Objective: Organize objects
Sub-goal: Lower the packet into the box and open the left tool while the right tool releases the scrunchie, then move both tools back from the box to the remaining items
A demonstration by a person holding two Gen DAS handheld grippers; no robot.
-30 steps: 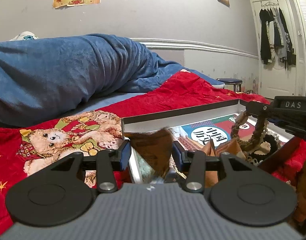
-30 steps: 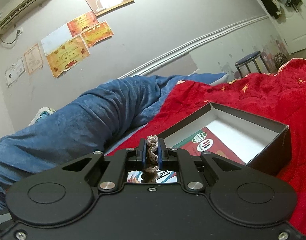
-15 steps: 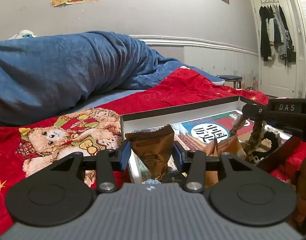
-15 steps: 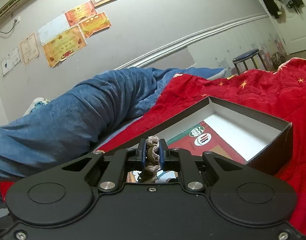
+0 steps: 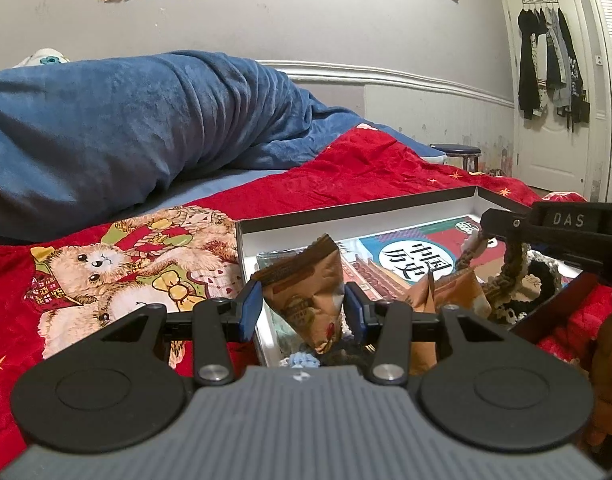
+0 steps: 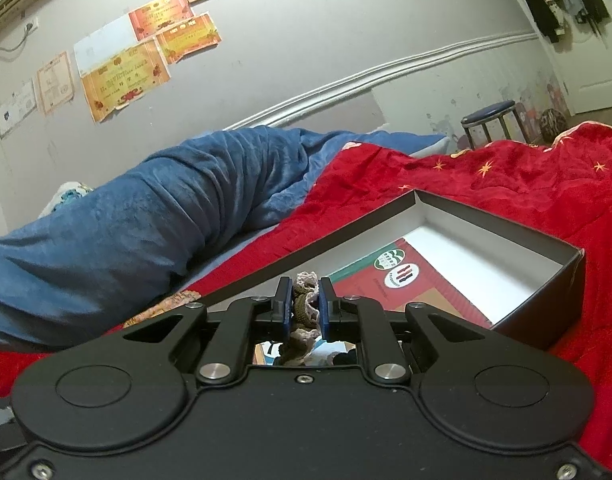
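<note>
While both grippers work over the open box (image 5: 358, 210) on the red blanket (image 5: 366, 176), each has something between its fingers. Left gripper (image 5: 301, 310): jaws set moderately apart, a brown snack packet (image 5: 310, 292) between the blue pads (image 5: 251, 312); whether they press it or only flank it, I cannot tell. The packet stands low centre of the left view, tilted, over the box's near left corner, with a second brown packet (image 5: 450, 292) just right of it. Right gripper (image 6: 306, 308): jaws nearly closed, pinching a crocheted cord (image 6: 303, 306) at centre of its own view; in the left view the cord hangs at right over the box's contents. A printed book (image 5: 410, 260) lies flat on the box floor.

Judgement: the step is setting items into the box. Best done by lowering each until it rests on the contents, then spreading the jaws fully and lifting straight up so nothing snags. The cord looks limp and may catch on the pads.
</note>
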